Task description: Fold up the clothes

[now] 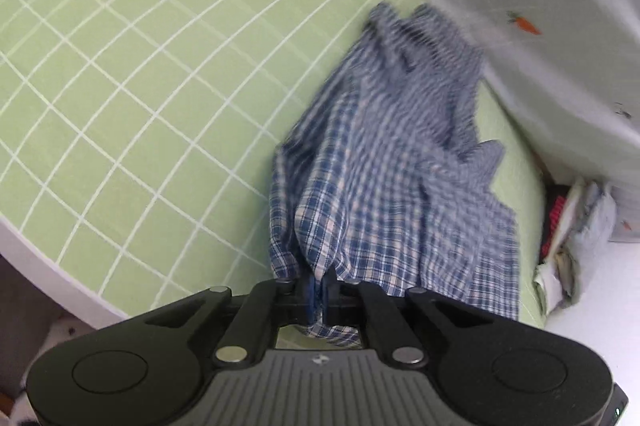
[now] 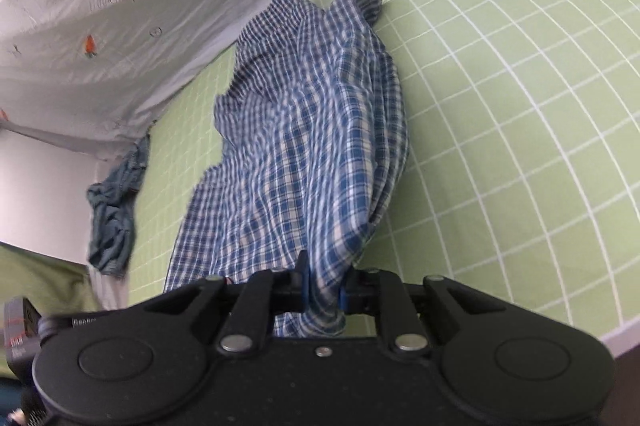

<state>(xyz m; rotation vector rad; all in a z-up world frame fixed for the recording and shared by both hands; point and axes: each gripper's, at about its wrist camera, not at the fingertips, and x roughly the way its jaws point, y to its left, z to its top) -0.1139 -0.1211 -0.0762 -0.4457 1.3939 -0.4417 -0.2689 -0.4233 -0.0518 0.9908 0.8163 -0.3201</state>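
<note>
Both grippers lift the shirt (image 1: 384,162) off the bed (image 1: 120,66)

The far end may drag and bunch on the sheet, since much cloth trails loose. The left gripper (image 1: 320,286) has its jaws clenched on an edge; the right gripper (image 2: 324,286) has its jaws nearly closed, grasping a thicker fold. The shirt hangs between them over the bed, near the duvet (image 2: 100,6)

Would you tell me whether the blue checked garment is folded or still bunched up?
Bunched, not folded: the checked garment trails in loose wrinkles across the green sheet, pinched by both grippers.

Checked garment (image 2: 304,146) on green bedsheet (image 2: 500,106)
</note>
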